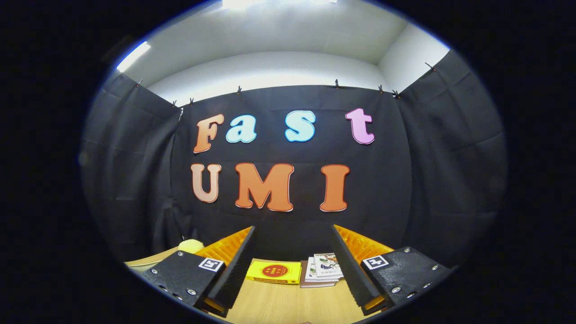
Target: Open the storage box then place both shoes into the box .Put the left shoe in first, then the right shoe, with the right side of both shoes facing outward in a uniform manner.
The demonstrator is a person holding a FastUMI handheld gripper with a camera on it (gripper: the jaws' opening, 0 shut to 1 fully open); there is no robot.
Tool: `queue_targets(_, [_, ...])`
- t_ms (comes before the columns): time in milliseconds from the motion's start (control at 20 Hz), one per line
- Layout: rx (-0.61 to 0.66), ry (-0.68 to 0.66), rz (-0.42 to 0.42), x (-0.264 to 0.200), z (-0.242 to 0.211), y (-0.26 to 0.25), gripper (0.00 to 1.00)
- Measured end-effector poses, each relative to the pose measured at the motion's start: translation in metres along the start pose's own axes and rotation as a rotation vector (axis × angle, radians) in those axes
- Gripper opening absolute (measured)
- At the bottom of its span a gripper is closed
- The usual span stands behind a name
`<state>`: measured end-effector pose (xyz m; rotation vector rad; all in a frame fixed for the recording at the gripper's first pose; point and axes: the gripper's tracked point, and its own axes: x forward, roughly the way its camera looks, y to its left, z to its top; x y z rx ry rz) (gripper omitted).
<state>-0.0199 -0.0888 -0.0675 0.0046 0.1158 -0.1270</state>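
Gripper (290,270) spread wide, pinching nothing; flat yellow box (273,272) and stacked booklets (323,269) lying beyond the fingertips on light wooden table (288,301). Step unclear.

Gripper (292,265) fingers standing wide apart, nothing between them. Bare wooden table (288,301) lying open just ahead. Beyond that, a yellow book (274,272) and a stack of magazines (323,269) sitting side by side, blocking the far edge. Yellow soft object (191,245) sitting off beyond the left finger.

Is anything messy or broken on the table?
Nothing stands out. A flat yellow box and a neat stack of booklets lie on the wooden table beyond the open gripper, whose fingers hold nothing.
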Motion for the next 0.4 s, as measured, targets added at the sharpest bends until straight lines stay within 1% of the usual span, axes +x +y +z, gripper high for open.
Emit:
queue_targets(150, [0.002, -0.072, -0.001, -0.004, 0.019, -0.005, 0.96])
queue_targets(300, [-0.024, -0.092, -0.015, -0.002, 0.024, -0.007, 0.97])
queue_targets(400, [-0.016, -0.097, -0.006, -0.002, 0.026, -0.001, 0.96])
